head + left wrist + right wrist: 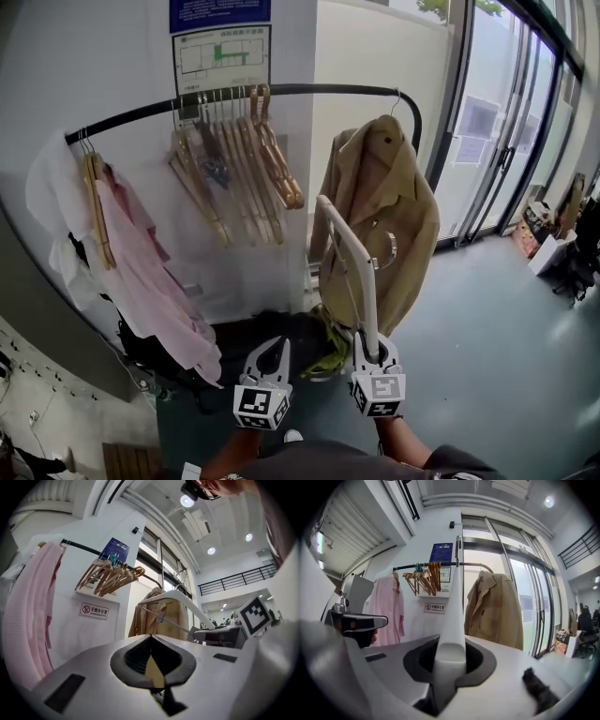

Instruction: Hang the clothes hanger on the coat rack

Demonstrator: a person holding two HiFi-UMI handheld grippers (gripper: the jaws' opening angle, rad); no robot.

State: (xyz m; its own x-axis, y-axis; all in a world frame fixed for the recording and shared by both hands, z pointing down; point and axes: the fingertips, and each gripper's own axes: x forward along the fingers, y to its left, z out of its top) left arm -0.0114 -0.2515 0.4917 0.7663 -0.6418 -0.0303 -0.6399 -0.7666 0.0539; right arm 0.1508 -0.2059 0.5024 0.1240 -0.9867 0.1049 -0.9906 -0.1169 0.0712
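In the head view my right gripper [373,354] is shut on one end of a white plastic clothes hanger [361,267], which stands upright from the jaws toward the tan coat [384,216]. The right gripper view shows the same hanger [454,597] rising straight out of the right gripper [451,641], its metal hook reaching up in front of the black coat rack rail [468,565]. Beside it on the left, my left gripper [278,349] is shut with nothing in it. The rail [309,90] runs across the wall above both grippers.
On the rail hang a bunch of bare wooden hangers [239,164], a pink shirt [141,262] at the left and the tan coat at the right end. Dark bags and clothes [272,337] lie on the floor below. Glass doors [506,141] stand at the right.
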